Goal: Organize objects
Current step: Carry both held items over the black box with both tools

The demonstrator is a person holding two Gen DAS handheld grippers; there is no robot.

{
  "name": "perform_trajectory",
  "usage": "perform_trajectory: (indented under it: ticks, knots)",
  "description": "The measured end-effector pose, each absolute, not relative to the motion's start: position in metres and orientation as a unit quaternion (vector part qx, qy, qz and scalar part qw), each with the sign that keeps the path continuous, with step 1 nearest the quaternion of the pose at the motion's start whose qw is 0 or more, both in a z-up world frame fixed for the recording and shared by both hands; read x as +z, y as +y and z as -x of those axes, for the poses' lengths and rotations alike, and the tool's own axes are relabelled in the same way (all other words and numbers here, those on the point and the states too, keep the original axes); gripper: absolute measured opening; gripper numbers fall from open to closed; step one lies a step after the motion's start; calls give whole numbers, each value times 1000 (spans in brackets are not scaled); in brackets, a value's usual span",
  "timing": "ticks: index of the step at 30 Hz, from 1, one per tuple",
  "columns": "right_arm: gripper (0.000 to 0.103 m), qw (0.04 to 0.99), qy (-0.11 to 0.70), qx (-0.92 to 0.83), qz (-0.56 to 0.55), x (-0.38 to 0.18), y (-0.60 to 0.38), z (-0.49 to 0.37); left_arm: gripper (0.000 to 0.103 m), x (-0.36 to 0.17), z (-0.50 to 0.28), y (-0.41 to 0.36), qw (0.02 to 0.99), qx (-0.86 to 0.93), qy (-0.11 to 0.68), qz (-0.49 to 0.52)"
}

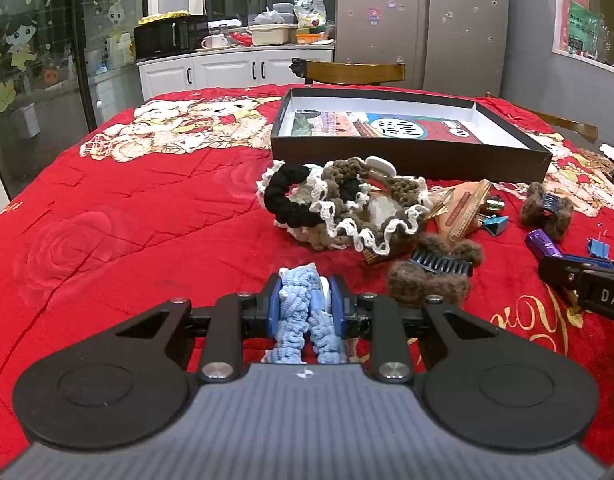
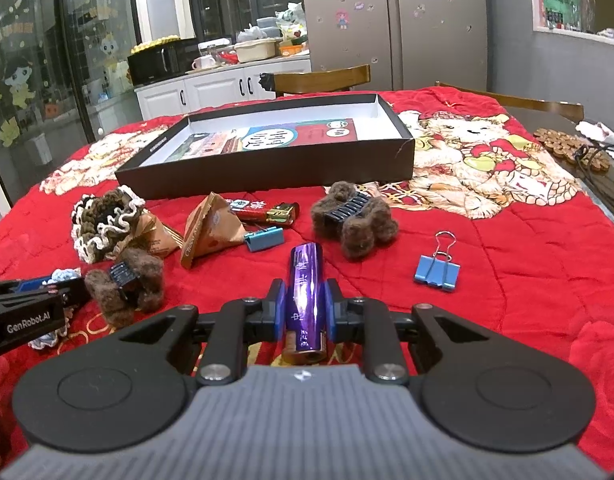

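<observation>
Left wrist view — my left gripper is clamped on the light-blue crocheted scrunchie, low over the red blanket, short of the open black box.

Right wrist view — right gripper is closed on the purple tube, box ahead.

Judgement: both grasps made; the next move calls for lifting and carrying to the box, clearing its near wall.

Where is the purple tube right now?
Right wrist view, centre: the purple tube is clamped in the right gripper, between a fuzzy brown claw clip and a blue binder clip.
</observation>
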State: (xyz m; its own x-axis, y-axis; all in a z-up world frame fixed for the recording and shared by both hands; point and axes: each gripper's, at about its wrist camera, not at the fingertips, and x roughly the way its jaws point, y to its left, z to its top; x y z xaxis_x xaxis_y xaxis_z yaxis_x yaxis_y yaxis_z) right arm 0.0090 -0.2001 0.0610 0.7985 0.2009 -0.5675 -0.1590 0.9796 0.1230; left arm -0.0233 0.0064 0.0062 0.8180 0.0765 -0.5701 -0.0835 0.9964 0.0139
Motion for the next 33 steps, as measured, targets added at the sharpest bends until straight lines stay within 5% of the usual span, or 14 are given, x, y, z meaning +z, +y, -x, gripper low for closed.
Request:
perform_trajectory:
  ticks: [33]
  knots:
    - [23,952,274,124,-52,102,-185,9,25,12,42,30,949,81,302,37]
